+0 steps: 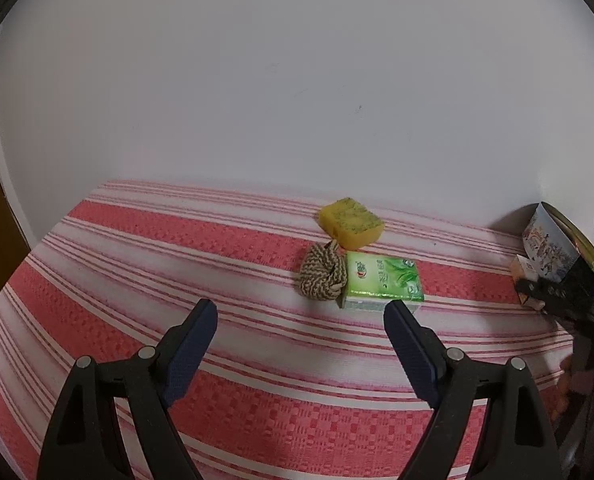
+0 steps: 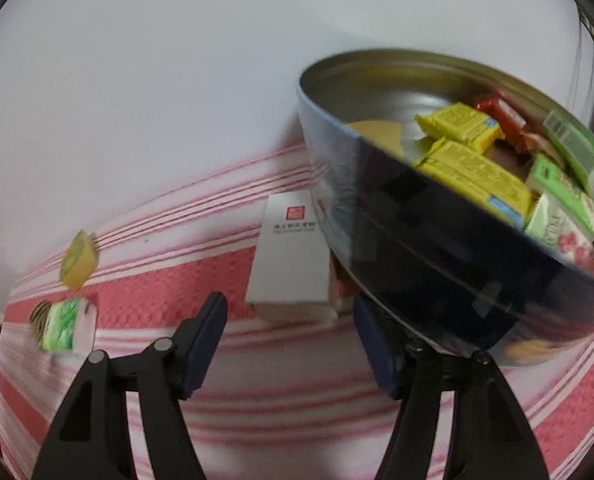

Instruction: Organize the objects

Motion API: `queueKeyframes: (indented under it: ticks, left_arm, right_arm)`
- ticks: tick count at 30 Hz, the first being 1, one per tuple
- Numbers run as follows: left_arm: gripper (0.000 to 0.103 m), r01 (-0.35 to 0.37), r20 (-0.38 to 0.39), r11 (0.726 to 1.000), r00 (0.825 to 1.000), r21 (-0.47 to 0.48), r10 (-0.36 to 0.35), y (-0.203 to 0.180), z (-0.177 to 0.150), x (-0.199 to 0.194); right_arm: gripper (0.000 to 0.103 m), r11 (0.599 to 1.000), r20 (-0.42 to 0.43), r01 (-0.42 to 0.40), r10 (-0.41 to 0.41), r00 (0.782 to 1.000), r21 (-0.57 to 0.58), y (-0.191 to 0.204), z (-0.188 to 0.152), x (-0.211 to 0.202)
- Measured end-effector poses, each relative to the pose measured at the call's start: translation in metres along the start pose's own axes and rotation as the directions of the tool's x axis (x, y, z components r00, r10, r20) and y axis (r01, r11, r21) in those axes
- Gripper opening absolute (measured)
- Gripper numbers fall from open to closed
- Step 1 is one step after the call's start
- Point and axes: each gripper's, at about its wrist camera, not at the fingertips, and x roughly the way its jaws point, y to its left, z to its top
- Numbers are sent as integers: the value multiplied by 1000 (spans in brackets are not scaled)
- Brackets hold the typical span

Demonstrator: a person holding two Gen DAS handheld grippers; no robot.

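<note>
On the red-and-white striped cloth lie a yellow sponge, a coil of beige rope and a green tissue pack, close together. My left gripper hovers just in front of them, open, with nothing between its fingers. In the right wrist view a white box with a red square logo lies against a round tin. The tin holds yellow packets, green packs and a red wrapper. My right gripper is open at the box's near end, pads apart from it.
A white wall rises right behind the cloth. The tin stands at the far right in the left wrist view, with the right gripper's black frame in front of it. The sponge and green pack show blurred at the left.
</note>
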Motion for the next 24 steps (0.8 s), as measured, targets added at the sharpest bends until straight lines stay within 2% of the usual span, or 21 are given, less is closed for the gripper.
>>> queueKeyframes:
  ticks: [2,4,7,9,11,12,15,16,18,24]
  left_arm:
    - [87,1,-8,1000,1000,0,-1,0,0,2]
    - [87,2,-9,1000,1000,4,-2,1,-1,2]
    - [87,6,-11,1000,1000,-2,-6,3,-1,2]
    - [87,5,-18,1000,1000,-9,-5,4,-1,3]
    - [87,8,-26,1000,1000,-9,-8,4,-1,5]
    - [87,9,-27,1000,1000,-8,-9,4,-1,5]
    - [87,1,-17,1000,1000,0,-1,4,-1,2]
    - [87,-5,-15,1000,1000,2,5,6,-1,4]
    - [87,-27,-11,1000,1000,1,27,8,-2,6]
    - [87,-65,-16,998,998,-20,65,15,-2,17]
  right_arm:
    - [69,999,5,6,-6,1000,-32,14,7,5]
    - [69,998,19,52,-52,998,-39,24,13,8]
    - [69,990,-11,139,-139,990,-33,31,19,20]
    - [65,977,1,206,-207,978,-50,37,21,26]
    - [50,969,22,243,-242,970,-53,38,22,28]
    - [50,967,25,248,-247,969,-54,36,23,28]
    - [50,969,25,231,-230,973,-92,36,23,26]
    - [41,973,25,209,-208,978,-101,33,22,22]
    - [41,980,23,131,-129,991,-150,41,17,17]
    - [41,956,31,30,-22,999,-293,82,4,13]
